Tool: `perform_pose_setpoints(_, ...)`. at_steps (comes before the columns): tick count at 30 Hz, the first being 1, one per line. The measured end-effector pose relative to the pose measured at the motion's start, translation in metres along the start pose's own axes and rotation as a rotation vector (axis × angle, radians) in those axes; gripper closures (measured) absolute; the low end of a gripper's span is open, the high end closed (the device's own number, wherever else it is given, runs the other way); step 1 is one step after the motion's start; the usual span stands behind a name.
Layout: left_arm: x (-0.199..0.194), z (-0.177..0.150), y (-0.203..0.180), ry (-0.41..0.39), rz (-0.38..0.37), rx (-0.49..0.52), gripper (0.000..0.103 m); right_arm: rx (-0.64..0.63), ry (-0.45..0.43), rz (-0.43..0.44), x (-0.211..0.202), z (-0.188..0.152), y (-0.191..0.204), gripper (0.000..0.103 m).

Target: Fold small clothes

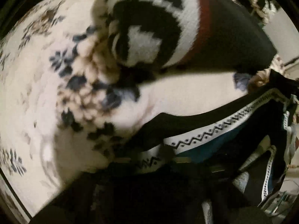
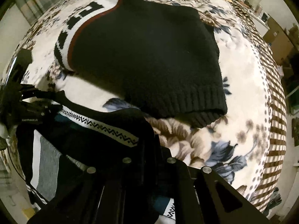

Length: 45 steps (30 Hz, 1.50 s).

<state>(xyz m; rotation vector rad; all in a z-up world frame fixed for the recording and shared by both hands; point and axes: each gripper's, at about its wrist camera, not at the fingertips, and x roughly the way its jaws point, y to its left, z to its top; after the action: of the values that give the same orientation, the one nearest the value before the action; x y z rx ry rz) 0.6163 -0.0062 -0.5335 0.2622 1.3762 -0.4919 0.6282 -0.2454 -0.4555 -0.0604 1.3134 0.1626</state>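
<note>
since the floral blanket (image 2: 214, 134) covers the whole bed, it is the reference surface here. black knit sweater (image 2: 149, 56) lies flat on the blanket, ribbed hem toward the right wrist camera, white-and-red patterned part at its far left; it looks already folded, parked clear of the work. nearer than the sweater, a dark garment with white zigzag trim (image 2: 104, 130) hangs stretched above the blanket between both tools, probably held taut for a fold. right hand-held gripper (image 2: 147, 149) is clamped on its dark edge, angled low over the blanket. left hand-held gripper (image 2: 44, 110) grips the trim's other end, level; left view blurred.
</note>
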Motion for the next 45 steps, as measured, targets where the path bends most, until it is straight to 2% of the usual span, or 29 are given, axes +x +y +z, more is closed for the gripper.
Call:
perform_pose_setpoints(6, -0.026, -0.007, -0.017, -0.113, 0.076, 0.041, 0.102, 0.006, -0.024, -0.011, -0.01, -0.003, 0.0, 0.095)
perform_pose_setpoints(9, -0.066, -0.022, -0.016, -0.222, 0.085, 0.002, 0.102, 0.015, -0.061, -0.005, -0.027, -0.011, 0.0, 0.095)
perform_pose_setpoints(13, -0.138, -0.071, -0.026, -0.382, 0.055, -0.053, 0.102, 0.056, -0.135, 0.031, -0.066, -0.042, 0.0, 0.095)
perform_pose_setpoints(16, -0.162, -0.114, -0.039, -0.413, 0.009, -0.114, 0.102, 0.085, -0.173, 0.059, -0.093, -0.085, 0.003, 0.095)
perform_pose_setpoints(20, -0.17, -0.181, -0.064, -0.384, -0.021, -0.181, 0.102, 0.13, -0.164, 0.094, -0.109, -0.161, 0.014, 0.095)
perform_pose_setpoints(22, -0.148, -0.214, -0.077, -0.313, -0.036, -0.222, 0.102, 0.132, -0.135, 0.09, -0.106, -0.197, 0.023, 0.095)
perform_pose_setpoints(25, -0.11, -0.245, -0.082, -0.206, -0.063, -0.29, 0.101, 0.109, -0.055, 0.07, -0.085, -0.246, 0.035, 0.095)
perform_pose_setpoints(29, -0.083, -0.27, -0.078, -0.096, -0.068, -0.383, 0.1, 0.092, 0.049, 0.068, -0.056, -0.279, 0.036, 0.095)
perform_pose_setpoints(31, -0.095, -0.281, -0.068, -0.105, -0.08, -0.46, 0.095, 0.108, 0.07, 0.101, -0.058, -0.285, 0.03, 0.088)
perform_pose_setpoints(32, -0.106, -0.288, -0.065, -0.139, -0.107, -0.498, 0.082, 0.13, 0.059, 0.128, -0.065, -0.286, 0.026, 0.086)
perform_pose_setpoints(33, -0.114, -0.293, -0.061, -0.166, -0.127, -0.529, 0.062, 0.161, 0.037, 0.154, -0.074, -0.288, 0.02, 0.079)
perform_pose_setpoints(34, -0.125, -0.297, -0.055, -0.199, -0.152, -0.576, 0.051, 0.206, 0.024, 0.168, -0.083, -0.29, 0.012, 0.063)
perform_pose_setpoints(35, -0.135, -0.301, -0.047, -0.238, -0.177, -0.63, 0.037, 0.265, 0.012, 0.182, -0.091, -0.291, 0.002, 0.056)
perform_pose_setpoints(36, -0.142, -0.303, -0.039, -0.272, -0.204, -0.676, 0.036, 0.337, -0.008, 0.206, -0.099, -0.293, -0.011, 0.05)
perform_pose_setpoints(42, -0.123, -0.289, 0.012, -0.313, -0.313, -0.946, 0.036, 0.808, -0.028, 0.402, -0.084, -0.301, -0.086, 0.047)
perform_pose_setpoints(43, -0.116, -0.287, 0.016, -0.316, -0.329, -0.969, 0.036, 0.863, -0.044, 0.439, -0.079, -0.298, -0.093, 0.047)
perform_pose_setpoints(45, -0.1, -0.277, 0.024, -0.299, -0.335, -1.025, 0.036, 0.913, -0.068, 0.46, -0.069, -0.289, -0.099, 0.047)
